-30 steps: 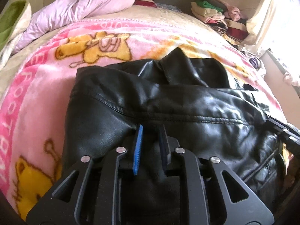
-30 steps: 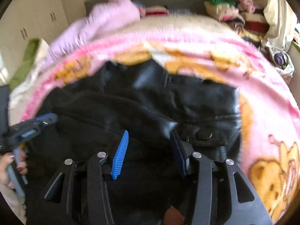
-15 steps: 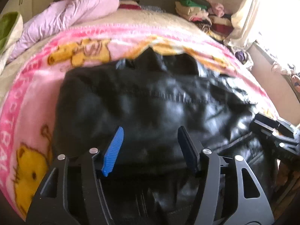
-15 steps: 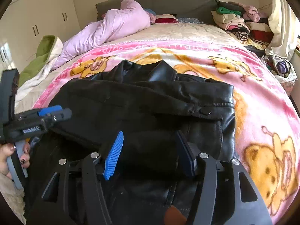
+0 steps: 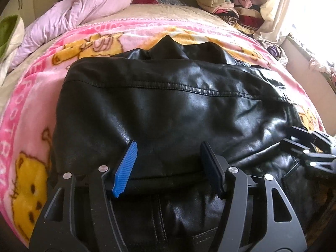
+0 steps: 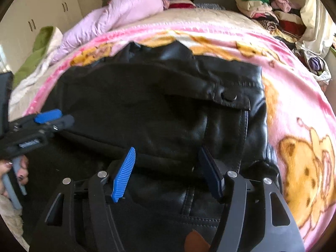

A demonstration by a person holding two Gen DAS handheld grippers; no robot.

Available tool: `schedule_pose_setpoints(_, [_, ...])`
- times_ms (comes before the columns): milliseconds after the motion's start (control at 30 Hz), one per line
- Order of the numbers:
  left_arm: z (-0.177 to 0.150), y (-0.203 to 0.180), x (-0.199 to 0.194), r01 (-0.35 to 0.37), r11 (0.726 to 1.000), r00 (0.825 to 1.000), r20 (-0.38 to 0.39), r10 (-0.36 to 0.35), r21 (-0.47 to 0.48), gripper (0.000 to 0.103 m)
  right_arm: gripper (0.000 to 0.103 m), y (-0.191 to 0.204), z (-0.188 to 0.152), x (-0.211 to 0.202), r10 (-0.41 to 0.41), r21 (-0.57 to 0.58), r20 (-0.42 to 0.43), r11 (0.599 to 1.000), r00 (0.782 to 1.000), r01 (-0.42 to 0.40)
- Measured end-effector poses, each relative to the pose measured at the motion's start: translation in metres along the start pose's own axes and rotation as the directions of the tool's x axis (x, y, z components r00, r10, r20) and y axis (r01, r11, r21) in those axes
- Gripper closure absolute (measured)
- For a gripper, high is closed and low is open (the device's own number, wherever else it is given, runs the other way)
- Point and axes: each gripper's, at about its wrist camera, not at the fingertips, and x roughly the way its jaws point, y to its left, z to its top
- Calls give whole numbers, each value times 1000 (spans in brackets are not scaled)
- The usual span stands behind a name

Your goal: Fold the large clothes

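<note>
Both jaws open and empty, left gripper [image 5: 168, 168] and right gripper [image 6: 168, 170] just over black leather jacket [image 5: 168, 105] lying ahead on pink blanket [image 5: 27, 109]; to fold cleanly, probably pinch near hem at matching spots.

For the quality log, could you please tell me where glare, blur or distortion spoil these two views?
Left wrist view: window blown out white, sheen on the black leather jacket, otherwise sharp. Right wrist view: slight motion blur, the left claw smeared. Both: fisheye bulges the pink blanket.

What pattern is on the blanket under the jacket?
Pink blanket with yellow cartoon bears; the right wrist view shows it best.
</note>
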Motion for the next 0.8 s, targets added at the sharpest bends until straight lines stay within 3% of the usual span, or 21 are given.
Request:
schedule_pose_setpoints(333, [1, 0, -3, 19, 1000, 1000, 4, -19, -4, 44, 36, 3, 0, -18, 9, 13, 65, 1000, 998, -10])
schedule_pose_setpoints(467, [1, -1, -6, 36, 999, 999, 9, -36, -7, 39, 25, 2, -1, -26, 12, 25, 90, 1000, 996, -14])
schedule_pose_setpoints(667, [1, -4, -11, 69, 998, 998, 17, -68, -10, 25, 16, 5, -1, -32, 5, 31, 101, 999, 995, -8])
schedule_pose_setpoints(733, [1, -6, -15, 81, 997, 996, 26, -81, -15, 13, 13, 6, -1, -35, 1, 32, 109, 999, 994, -4])
schedule_pose_setpoints(800, [1, -7, -18, 85, 996, 996, 32, -84, -17, 9, 10, 6, -1, -38, -7, 33, 117, 999, 993, 3])
